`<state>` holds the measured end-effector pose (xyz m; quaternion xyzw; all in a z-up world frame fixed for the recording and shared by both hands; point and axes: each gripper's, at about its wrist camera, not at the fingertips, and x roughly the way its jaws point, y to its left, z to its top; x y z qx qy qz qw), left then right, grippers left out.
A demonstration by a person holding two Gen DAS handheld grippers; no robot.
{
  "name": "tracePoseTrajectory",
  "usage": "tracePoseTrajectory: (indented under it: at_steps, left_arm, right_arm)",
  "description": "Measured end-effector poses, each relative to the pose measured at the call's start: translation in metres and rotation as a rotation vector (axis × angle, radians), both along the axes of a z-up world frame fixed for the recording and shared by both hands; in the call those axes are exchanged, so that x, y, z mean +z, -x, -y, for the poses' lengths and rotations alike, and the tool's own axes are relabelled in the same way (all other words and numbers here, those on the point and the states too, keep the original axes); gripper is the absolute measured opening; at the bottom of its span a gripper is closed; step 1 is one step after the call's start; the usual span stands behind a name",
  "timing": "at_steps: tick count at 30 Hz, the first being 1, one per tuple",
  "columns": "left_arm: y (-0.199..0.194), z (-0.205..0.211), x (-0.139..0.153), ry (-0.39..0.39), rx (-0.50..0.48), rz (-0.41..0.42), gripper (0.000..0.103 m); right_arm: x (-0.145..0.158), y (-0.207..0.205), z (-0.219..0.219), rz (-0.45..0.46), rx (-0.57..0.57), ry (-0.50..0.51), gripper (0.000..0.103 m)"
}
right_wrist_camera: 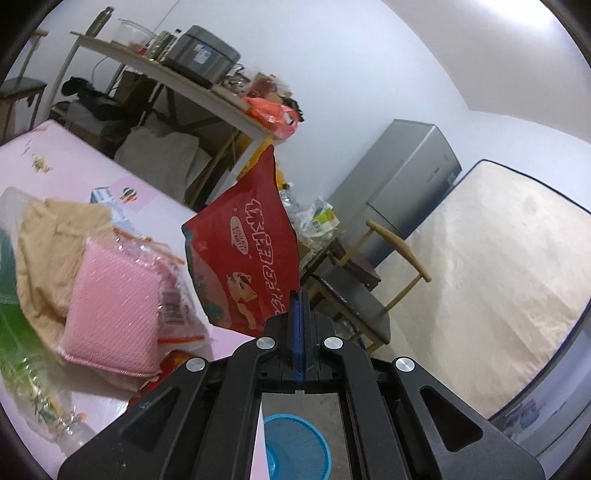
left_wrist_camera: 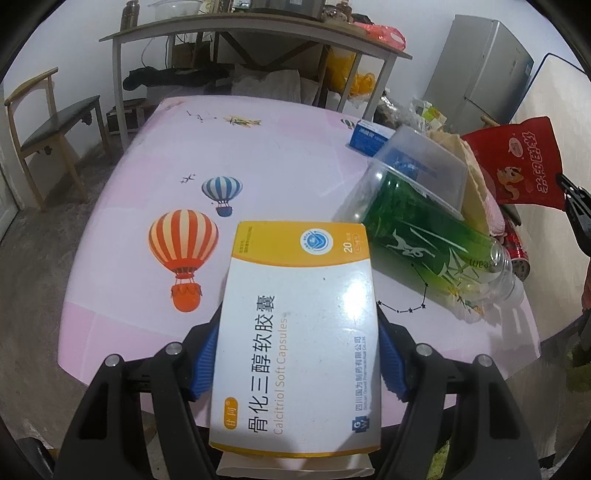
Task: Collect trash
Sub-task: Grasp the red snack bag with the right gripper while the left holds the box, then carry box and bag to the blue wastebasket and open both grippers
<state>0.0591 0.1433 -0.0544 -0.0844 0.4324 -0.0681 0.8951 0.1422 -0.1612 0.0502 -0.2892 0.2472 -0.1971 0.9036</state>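
My left gripper (left_wrist_camera: pixel 297 363) is shut on a white and yellow medicine box (left_wrist_camera: pixel 299 332), held over the near edge of the pink table (left_wrist_camera: pixel 147 155). My right gripper (right_wrist_camera: pixel 298 306) is shut on the lower edge of a red snack bag (right_wrist_camera: pixel 245 243), which hangs lifted above the table's right side; the same red snack bag (left_wrist_camera: pixel 521 162) shows at the right of the left wrist view. A green plastic bottle (left_wrist_camera: pixel 417 229) lies on the table beside a clear plastic tub (left_wrist_camera: pixel 417 166). A blue mesh waste basket (right_wrist_camera: pixel 299 446) stands on the floor below the right gripper.
A pink sponge in clear wrap (right_wrist_camera: pixel 110 310), a beige cloth (right_wrist_camera: pixel 44 243), a red can (left_wrist_camera: pixel 519 251) and a blue box (left_wrist_camera: pixel 367 138) crowd the table's right side. A chair (right_wrist_camera: pixel 354 295), grey fridge (right_wrist_camera: pixel 406 184) and mattress (right_wrist_camera: pixel 498 280) stand to the right; a cluttered side table (left_wrist_camera: pixel 236 29) behind.
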Motion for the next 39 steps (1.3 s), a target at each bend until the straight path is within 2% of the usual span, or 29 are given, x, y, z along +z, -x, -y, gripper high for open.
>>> tracePoseTrajectory:
  at_steps: [11, 26, 34, 39]
  left_arm:
    - [0.003, -0.017, 0.01, 0.046, 0.041, 0.049, 0.069]
    - [0.014, -0.028, 0.065, 0.117, 0.073, 0.231, 0.069]
    - [-0.008, 0.016, 0.101, 0.167, -0.033, 0.315, 0.069]
    - [-0.035, 0.07, 0.121, 0.22, -0.154, 0.308, 0.069]
  right_arm:
    - [0.022, -0.003, 0.005, 0.095, -0.019, 0.003, 0.0]
    - [0.039, -0.008, 0.01, 0.168, 0.012, -0.039, 0.0]
    - [0.044, -0.001, 0.029, 0.19, -0.024, -0.052, 0.0]
    - [0.049, 0.008, 0.055, 0.204, -0.076, -0.049, 0.0]
